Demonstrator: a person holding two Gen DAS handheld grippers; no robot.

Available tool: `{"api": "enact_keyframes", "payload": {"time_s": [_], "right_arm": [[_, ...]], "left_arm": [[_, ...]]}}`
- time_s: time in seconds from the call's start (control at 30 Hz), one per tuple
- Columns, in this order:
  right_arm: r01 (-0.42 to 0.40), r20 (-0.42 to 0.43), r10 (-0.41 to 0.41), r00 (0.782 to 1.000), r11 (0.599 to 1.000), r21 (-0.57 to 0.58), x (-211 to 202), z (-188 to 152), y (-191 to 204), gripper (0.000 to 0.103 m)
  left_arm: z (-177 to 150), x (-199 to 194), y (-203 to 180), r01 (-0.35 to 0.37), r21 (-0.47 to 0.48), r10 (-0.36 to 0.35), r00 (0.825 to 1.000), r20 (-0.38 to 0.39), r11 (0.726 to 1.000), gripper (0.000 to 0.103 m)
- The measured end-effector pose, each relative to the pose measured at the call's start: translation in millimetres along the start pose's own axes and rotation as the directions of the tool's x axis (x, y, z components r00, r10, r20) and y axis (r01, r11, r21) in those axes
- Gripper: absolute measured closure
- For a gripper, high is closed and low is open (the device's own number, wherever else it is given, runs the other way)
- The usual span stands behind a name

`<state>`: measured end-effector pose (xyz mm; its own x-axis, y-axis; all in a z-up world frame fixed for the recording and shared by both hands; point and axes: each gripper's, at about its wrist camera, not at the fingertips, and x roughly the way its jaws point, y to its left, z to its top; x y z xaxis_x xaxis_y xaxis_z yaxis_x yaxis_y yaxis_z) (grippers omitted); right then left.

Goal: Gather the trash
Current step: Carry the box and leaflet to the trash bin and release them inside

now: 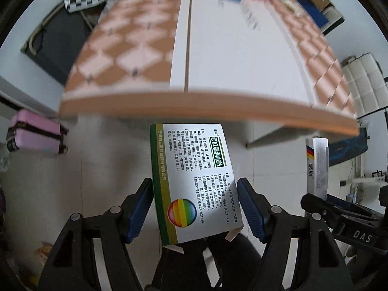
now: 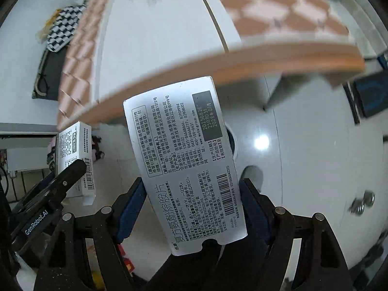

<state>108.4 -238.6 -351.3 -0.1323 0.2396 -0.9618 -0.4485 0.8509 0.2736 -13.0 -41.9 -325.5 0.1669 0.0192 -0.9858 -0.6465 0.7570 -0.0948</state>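
Pinching boxes, both fingers: left (image 1: 195, 208) a green-edged box (image 1: 194, 181); right (image 2: 192, 209) a silver box (image 2: 186, 165), barcode visible.

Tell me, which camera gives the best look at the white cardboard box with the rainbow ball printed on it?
The left wrist view: the white cardboard box with the rainbow ball fills its centre, printed face toward the camera, between blue-padded fingers. The right wrist view shows it only small, at the left edge, side-on, the ball unseen.

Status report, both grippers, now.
Left gripper shut on green-edged medicine box. Right gripper shut on grey medicine box. Both held over the floor, past the table edge. No bin in view.
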Motion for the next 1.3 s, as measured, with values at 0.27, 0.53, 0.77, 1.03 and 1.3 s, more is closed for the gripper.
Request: {"api": "enact_keyframes", "payload": {"time_s": [0.27,0.53,0.77,1.03,1.3], "right_arm": [[0.007,-0.077,-0.001,0.997,0.997,0.073,101,-20,-41,0.024],[0.020,-0.121,-0.006,0.993,0.993,0.118,230,-4,-74,0.024],[-0.006,-0.163,0.035,0.986,0.985,0.174,325,18,-101,0.024],[-0.066,-0.175,0.103,0.979,0.976,0.207,383,38,-114,0.023],[-0.029,-0.150,0.049,0.987,0.990,0.137,371,40,-97,0.001]], "left_arm": [[-16,106,-1,-0.018,-0.003,0.017,0.995,-0.096,1.000,0.036],[-17,238,2,0.104,-0.088,-0.121,0.970,-0.213,0.991,0.036],[-9,320,9,0.231,-0.220,-0.287,0.919,-0.272,0.948,0.035],[-8,323,34,0.219,-0.272,-0.293,0.916,-0.273,0.937,0.011],[-19,286,42,0.118,-0.207,-0.166,0.958,-0.235,0.971,0.011]]}}
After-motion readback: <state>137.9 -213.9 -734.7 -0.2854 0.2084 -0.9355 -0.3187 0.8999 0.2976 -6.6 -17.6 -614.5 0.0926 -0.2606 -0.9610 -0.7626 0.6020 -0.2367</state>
